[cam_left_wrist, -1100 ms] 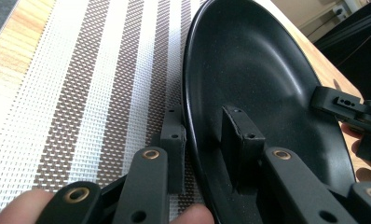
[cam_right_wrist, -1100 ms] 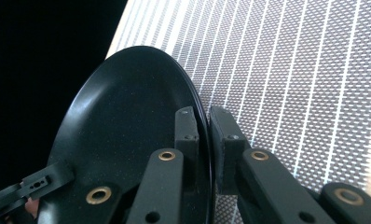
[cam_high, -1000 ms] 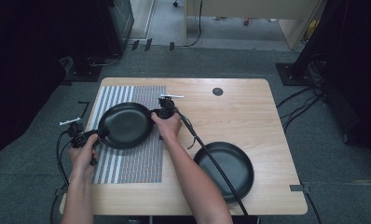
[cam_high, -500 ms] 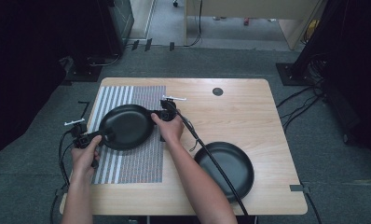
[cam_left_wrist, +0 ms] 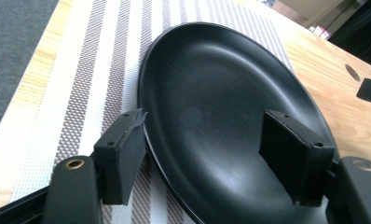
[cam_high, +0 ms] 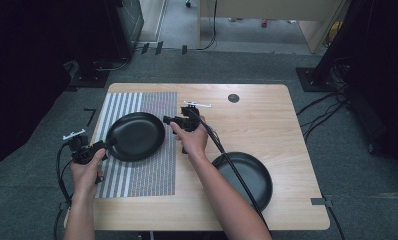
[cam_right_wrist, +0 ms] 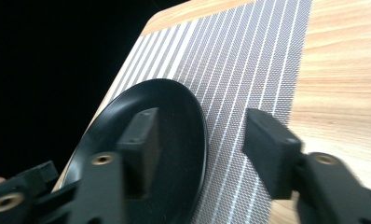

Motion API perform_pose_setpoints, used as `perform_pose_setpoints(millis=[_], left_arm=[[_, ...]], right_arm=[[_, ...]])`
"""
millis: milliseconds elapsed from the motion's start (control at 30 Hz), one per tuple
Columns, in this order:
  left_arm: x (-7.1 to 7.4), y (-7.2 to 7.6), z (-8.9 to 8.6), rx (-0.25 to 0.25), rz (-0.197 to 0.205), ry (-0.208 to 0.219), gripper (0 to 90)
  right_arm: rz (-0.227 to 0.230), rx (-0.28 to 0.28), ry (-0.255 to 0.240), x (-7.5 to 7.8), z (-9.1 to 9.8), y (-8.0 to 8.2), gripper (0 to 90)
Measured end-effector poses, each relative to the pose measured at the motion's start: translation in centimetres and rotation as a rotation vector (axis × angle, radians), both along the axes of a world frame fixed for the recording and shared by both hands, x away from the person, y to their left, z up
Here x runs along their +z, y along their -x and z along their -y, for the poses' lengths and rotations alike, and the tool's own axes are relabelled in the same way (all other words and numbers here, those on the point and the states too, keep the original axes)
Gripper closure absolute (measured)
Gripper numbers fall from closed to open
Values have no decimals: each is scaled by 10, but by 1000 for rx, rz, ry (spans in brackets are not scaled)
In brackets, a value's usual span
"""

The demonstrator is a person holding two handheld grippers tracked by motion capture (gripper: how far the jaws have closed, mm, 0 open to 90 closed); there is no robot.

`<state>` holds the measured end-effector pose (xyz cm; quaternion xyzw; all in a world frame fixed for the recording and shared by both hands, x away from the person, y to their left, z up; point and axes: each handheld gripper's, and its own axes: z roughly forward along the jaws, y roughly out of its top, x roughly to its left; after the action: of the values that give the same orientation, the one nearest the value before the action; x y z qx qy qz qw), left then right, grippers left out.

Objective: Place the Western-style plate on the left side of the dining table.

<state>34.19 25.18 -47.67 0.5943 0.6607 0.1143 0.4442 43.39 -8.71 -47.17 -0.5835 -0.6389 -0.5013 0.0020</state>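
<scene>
A black plate [cam_high: 135, 136] lies flat on the striped placemat [cam_high: 137, 175]. My left gripper [cam_high: 104, 145] is at the plate's near-left rim and my right gripper [cam_high: 168, 121] at its far-right rim. In the left gripper view the plate [cam_left_wrist: 221, 93] has its rim between the jaws of my left gripper [cam_left_wrist: 204, 158], one pad over the mat and one over the dish, neither pressing. In the right gripper view the plate [cam_right_wrist: 165, 107] edge likewise stands loose inside my right gripper [cam_right_wrist: 204, 149]. Both pairs of jaws have just been opening.
A second black plate [cam_high: 242, 172] sits on the bare wooden table [cam_high: 267, 120] at the near right, under the right forearm and its cable. A round dark grommet [cam_high: 233, 98] is set near the table's far edge. Dark carpet and cables surround the table.
Both grippers have opened and let go of the plate's rim, drawing slightly outward and up. The plate stays in place on the mat.
</scene>
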Motion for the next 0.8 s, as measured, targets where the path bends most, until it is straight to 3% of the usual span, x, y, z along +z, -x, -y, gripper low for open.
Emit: perform_pose_setpoints(millis=[67, 167, 333, 633, 800], left_arm=[[3, 5, 2, -17, 5, -7, 291], [7, 14, 6, -22, 3, -37, 217], [13, 29, 12, -29, 22, -55, 135], [23, 58, 18, -28, 57, -79, 134], [22, 70, 20, -29, 54, -105, 134]], right_arm=[[29, 10, 5, 2, 6, 5, 433], [34, 28, -8, 5, 16, 14, 425], [80, 116, 44, 11, 31, 32, 316], [106, 100, 51, 20, 61, 57, 292], [113, 81, 95, 21, 77, 69, 255]])
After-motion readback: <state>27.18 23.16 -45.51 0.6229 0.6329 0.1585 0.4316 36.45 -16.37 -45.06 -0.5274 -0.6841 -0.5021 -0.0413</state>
